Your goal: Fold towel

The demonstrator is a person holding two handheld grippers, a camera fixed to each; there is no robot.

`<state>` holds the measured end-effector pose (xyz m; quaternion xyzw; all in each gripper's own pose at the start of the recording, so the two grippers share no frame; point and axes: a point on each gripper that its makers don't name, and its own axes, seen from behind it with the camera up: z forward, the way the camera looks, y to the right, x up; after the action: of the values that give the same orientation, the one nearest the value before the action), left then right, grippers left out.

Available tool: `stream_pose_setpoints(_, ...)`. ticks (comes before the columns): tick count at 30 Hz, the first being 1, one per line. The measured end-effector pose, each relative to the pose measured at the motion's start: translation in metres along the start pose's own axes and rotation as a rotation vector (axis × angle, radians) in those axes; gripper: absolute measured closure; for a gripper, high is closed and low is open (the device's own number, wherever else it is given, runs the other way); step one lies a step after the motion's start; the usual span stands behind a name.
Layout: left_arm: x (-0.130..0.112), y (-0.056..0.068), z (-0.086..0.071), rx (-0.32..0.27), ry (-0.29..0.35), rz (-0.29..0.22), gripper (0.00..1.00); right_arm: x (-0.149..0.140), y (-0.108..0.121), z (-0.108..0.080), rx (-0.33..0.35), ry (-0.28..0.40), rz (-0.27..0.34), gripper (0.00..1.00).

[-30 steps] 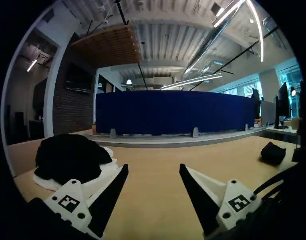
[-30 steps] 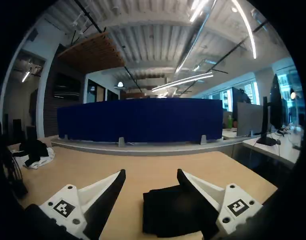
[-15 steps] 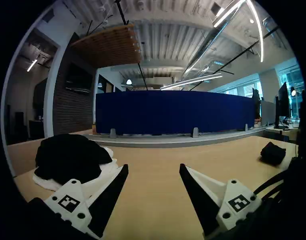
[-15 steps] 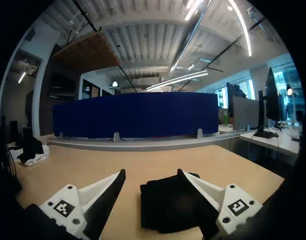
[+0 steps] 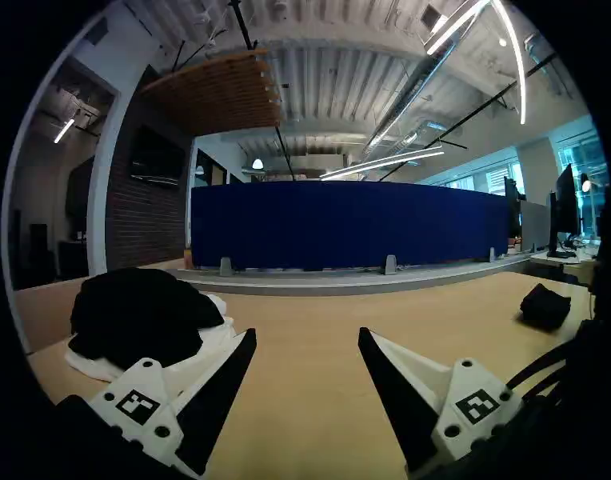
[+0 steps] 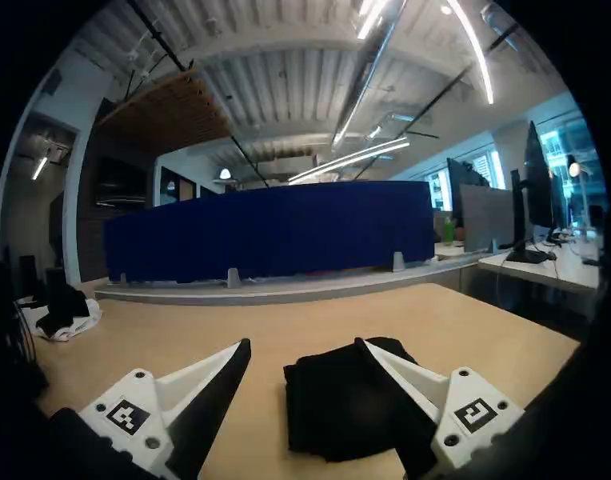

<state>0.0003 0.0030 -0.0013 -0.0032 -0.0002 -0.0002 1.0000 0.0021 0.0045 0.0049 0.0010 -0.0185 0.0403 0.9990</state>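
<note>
Our right claw [image 6: 301, 342], gaping wide and empty, hangs by the folded black towel [image 6: 337, 400] on the wooden surface [image 6: 265, 328]; our left claw [image 5: 305, 331], likewise wide and empty, faces the crumpled black towel [image 5: 137, 316], which we judge best pinched at one corner.

The left gripper [image 5: 305, 331] hangs low over a light wooden worktop [image 5: 321, 308], its white, black-faced fingers [image 5: 221, 376] spread wide with bare wood between them. Just beyond the left-hand finger lies a heap of black cloth [image 5: 137, 316] on a white cloth [image 5: 213, 336]. Far off past the right-hand finger sits a small folded black towel [image 5: 544, 306]. Straight ahead, a blue partition [image 5: 345, 224] closes off the worktop's far edge.
</note>
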Motion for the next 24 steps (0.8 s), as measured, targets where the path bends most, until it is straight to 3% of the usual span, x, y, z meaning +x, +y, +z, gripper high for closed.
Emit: stream_pose_setpoints(24,0.0005,-0.0002,-0.0004,0.0,0.0,0.0,0.05,-0.002,-0.0047,-0.0026,0.008,0.037,-0.085,0.01)
